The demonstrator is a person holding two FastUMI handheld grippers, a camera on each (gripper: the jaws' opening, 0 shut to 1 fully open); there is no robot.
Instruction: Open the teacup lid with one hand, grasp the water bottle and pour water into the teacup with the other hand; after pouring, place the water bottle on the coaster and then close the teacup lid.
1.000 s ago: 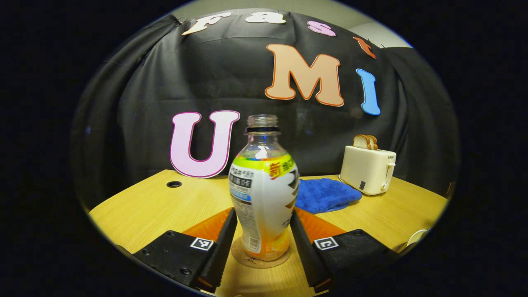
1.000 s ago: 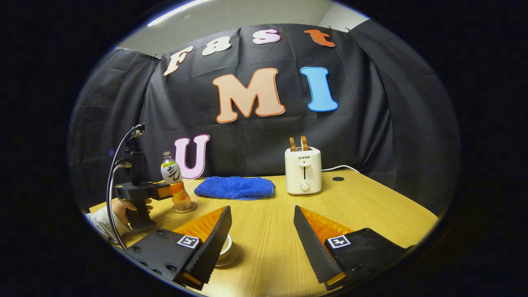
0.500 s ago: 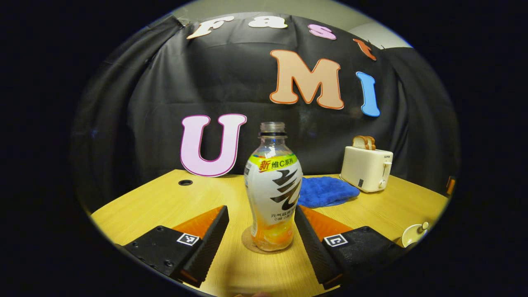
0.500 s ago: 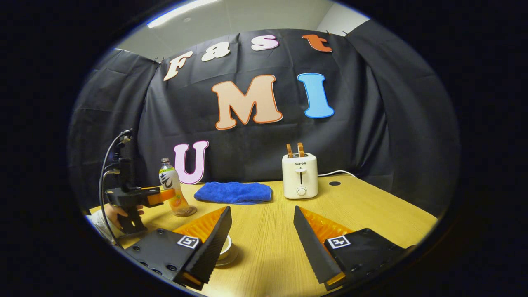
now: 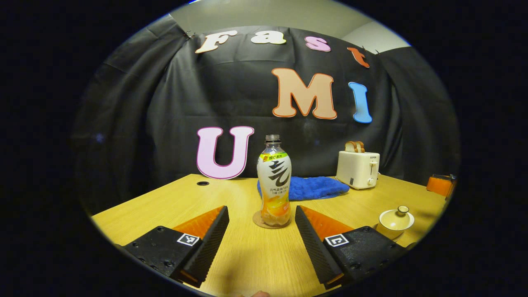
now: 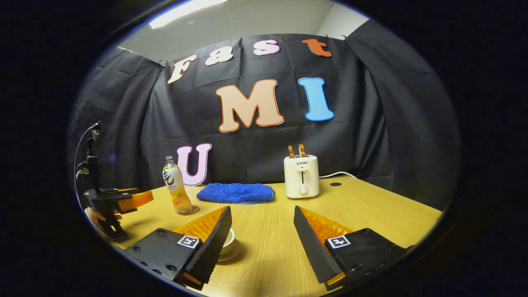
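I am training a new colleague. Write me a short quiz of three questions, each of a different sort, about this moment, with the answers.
1. True or false: the water bottle stands upright on the coaster.
2. Multiple choice: what lies directly behind the bottle in the left gripper view? A) a blue cloth B) a plate C) a book
3. Fill in: the teacup has its ____ on.

Key: 1 true; 2 A; 3 lid. Both the left tongs and the right tongs are open and hold nothing.
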